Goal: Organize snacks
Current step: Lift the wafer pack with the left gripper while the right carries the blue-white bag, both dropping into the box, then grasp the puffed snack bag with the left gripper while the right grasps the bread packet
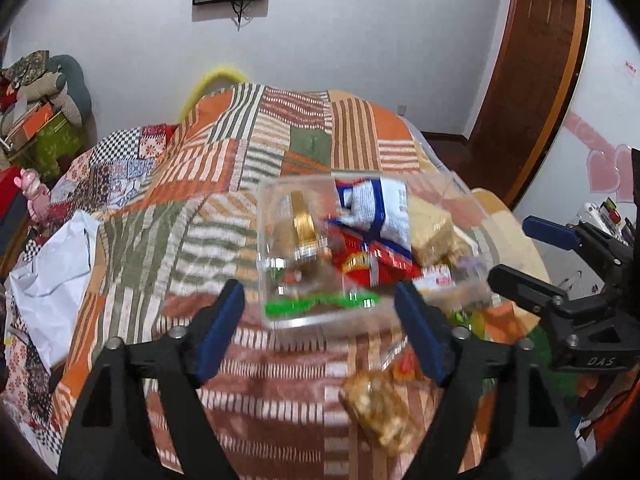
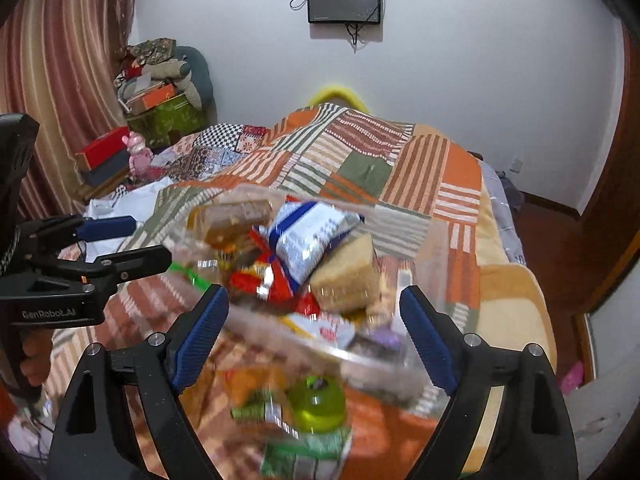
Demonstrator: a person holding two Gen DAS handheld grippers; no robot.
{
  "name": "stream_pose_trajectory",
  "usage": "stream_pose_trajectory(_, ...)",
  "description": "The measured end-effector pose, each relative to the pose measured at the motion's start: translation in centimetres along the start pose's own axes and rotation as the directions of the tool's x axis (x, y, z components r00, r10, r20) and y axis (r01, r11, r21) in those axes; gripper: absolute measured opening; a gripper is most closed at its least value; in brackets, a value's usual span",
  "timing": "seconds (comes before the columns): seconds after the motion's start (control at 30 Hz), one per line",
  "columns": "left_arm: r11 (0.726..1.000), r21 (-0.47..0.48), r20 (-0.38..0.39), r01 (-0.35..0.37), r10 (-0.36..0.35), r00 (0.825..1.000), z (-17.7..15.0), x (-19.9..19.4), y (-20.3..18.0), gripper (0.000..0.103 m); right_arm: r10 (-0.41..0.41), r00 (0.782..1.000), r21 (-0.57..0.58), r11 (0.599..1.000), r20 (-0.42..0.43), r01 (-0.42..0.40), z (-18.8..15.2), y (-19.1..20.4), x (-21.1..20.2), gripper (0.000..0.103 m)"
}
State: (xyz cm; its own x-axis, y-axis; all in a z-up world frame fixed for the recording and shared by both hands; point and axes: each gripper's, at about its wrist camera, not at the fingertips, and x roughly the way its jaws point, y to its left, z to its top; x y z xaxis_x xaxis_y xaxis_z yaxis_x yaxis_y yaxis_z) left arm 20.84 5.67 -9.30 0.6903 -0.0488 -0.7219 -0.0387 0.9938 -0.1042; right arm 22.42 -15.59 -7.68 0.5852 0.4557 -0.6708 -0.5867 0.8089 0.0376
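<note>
Most snacks already sat in the clear container [image 1: 304, 256] on the quilt [image 1: 168, 240]. A caramel snack [image 1: 378, 412] and green packets [image 2: 308, 408] remained loose nearby. The left gripper [image 1: 320, 332] and right gripper [image 2: 316, 336] both stood apart, holding nothing.

on the bed [image 1: 248, 168], a clear container [image 1: 280, 240] holding snack packets [image 1: 384, 208], a wrapped snack [image 1: 380, 412] before it, a bag [image 1: 56, 272] far left.
</note>
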Motion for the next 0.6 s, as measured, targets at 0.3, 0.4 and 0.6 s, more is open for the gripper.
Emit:
stream_pose_trajectory(0.3, 0.999, -0.008, -0.128, 0.041, -0.041, 0.991, -4.6, 2.2, -1.5, 0.083, 0.001, 0.999, 0.004, 1.0, -0.05, -0.001, -3.7, -0.3, -0.6, 0.087)
stream_pose_trajectory(0.4, 0.998, -0.006, -0.181, 0.061, -0.061, 0.982, -5.9, 3.6, -2.2, 0.083, 0.026, 0.997, 0.019, 1.0, -0.066, -0.024, -4.6, -0.2, -0.2, 0.087)
stream_pose_trajectory(0.6, 0.998, -0.009, -0.201, 0.062, -0.062, 0.978, -7.5, 4.8, -2.5, 0.083, 0.076, 0.994, 0.074, 0.995, -0.082, -0.069, -6.1, 0.2, 0.7, 0.082)
